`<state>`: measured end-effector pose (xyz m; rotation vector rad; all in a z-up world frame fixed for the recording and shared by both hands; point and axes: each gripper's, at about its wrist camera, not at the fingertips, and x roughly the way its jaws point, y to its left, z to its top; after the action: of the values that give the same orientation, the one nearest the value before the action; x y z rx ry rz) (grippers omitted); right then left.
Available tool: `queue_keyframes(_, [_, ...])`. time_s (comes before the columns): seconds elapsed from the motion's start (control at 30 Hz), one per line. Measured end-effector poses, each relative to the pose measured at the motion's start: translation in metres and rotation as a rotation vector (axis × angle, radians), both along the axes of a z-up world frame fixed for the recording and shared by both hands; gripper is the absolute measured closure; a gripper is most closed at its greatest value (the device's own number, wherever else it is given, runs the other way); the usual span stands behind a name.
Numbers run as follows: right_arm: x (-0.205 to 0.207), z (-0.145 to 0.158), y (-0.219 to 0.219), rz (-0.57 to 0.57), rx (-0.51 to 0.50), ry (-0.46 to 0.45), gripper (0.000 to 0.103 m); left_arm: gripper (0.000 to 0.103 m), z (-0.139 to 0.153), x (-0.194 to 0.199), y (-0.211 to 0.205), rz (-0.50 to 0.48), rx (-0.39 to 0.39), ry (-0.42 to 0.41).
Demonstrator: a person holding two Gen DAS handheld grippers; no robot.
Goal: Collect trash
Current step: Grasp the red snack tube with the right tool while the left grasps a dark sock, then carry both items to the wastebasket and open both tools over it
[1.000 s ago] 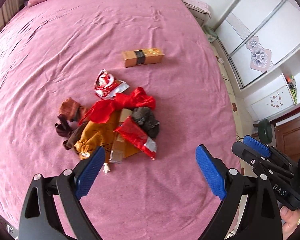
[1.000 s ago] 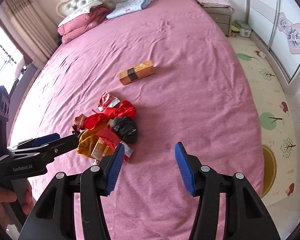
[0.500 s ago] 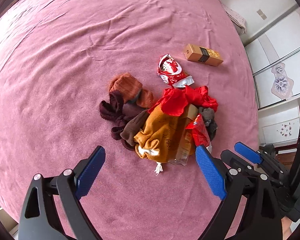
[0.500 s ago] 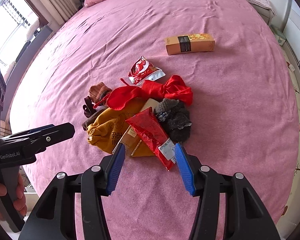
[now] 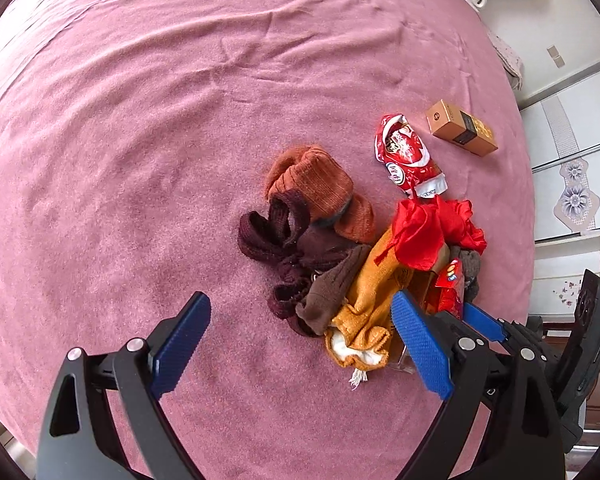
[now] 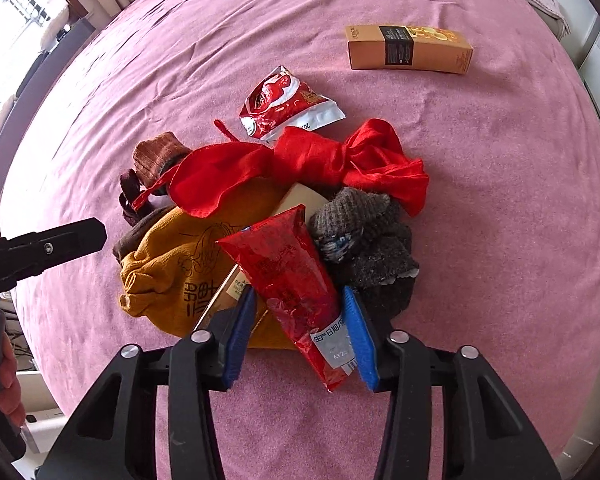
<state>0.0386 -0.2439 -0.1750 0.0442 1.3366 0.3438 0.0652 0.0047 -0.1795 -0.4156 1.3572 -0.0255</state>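
While both views a second ago looked across the bed (image 6: 500, 184) from higher up, with the heap small and ahead of the fingers, the heap now fills each frame and both tools have dropped close over it; the right tongs (image 6: 298, 328), spread wide then, are closing, their blue pads flanking the lower end of the long red wrapper (image 6: 292, 280) that lies on top of the heap, and I cannot tell whether the pads already press on it (a sliver of wrapper edge reaches the right pad); I judge this to be the first pick of trash, with the grasp not yet secured. The left tongs (image 5: 300, 344) stand spread and empty over the bedspread on the heap's near side, their right pad in front of the mustard cloth bag (image 5: 364, 312). Beyond the heap lie the red-and-white snack packet (image 6: 288, 104), just touching the red cloth (image 6: 300, 160), and farther off the tan carton (image 6: 410, 50), well apart. Only the right view shows the wrapper's full length, its white label and the grey sock (image 6: 364, 240) beside it; only the left view lays out the rust and maroon socks (image 5: 300, 208) on the heap's far side from the wrapper, and the right tool's finger alongside the wrapper.
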Motion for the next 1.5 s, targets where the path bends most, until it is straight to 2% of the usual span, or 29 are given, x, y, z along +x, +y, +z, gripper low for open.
queue_keyframes(0.13, [0.005,0.003,-0.009,-0.042,0.063,0.026,0.072,0.012,-0.006,0.007,0.007,0.03,-0.014,0.01])
queue_keyframes(0.37, [0.008,0.029,-0.019,-0.076,0.159,0.008,0.072,0.012,-0.028,0.025,0.018,0.098,-0.022,0.056])
queue_keyframes(0.47, [0.009,0.035,-0.02,-0.073,0.168,0.0,0.072,0.017,-0.044,0.034,0.02,0.114,-0.028,0.108])
queue_keyframes(0.53, [0.011,0.037,-0.017,-0.072,0.169,-0.004,0.072,0.027,-0.054,0.038,0.02,0.128,-0.02,0.146])
queue_keyframes(0.67, [0.009,0.039,-0.019,-0.079,0.175,-0.009,0.072,0.039,-0.057,0.042,0.014,0.124,0.056,0.174])
queue_keyframes(0.73, [0.005,0.042,-0.022,-0.082,0.178,-0.011,0.072,0.065,-0.054,0.042,0.011,0.107,0.041,0.163])
queue_keyframes(0.77, [0.003,0.043,-0.023,-0.083,0.179,-0.012,0.072,0.07,-0.052,0.042,0.009,0.098,0.02,0.158])
queue_keyframes(0.8, [0.0,0.045,-0.024,-0.083,0.18,-0.013,0.072,0.075,-0.05,0.043,0.007,0.093,0.015,0.153])
queue_keyframes(0.93, [-0.008,0.054,-0.028,-0.088,0.192,-0.021,0.072,0.085,-0.035,0.038,0.003,0.075,0.028,0.115])
queue_keyframes(1.0, [-0.013,0.061,-0.03,-0.092,0.202,-0.031,0.072,0.086,-0.022,0.031,0.005,0.07,0.01,0.077])
queue_keyframes(1.33, [-0.042,0.11,-0.05,-0.115,0.238,-0.108,0.072,0.089,0.066,-0.014,-0.001,-0.048,0.012,-0.096])
queue_keyframes(1.5, [-0.063,0.137,-0.068,-0.133,0.248,-0.15,0.072,0.09,0.107,-0.032,-0.024,-0.109,-0.011,-0.163])
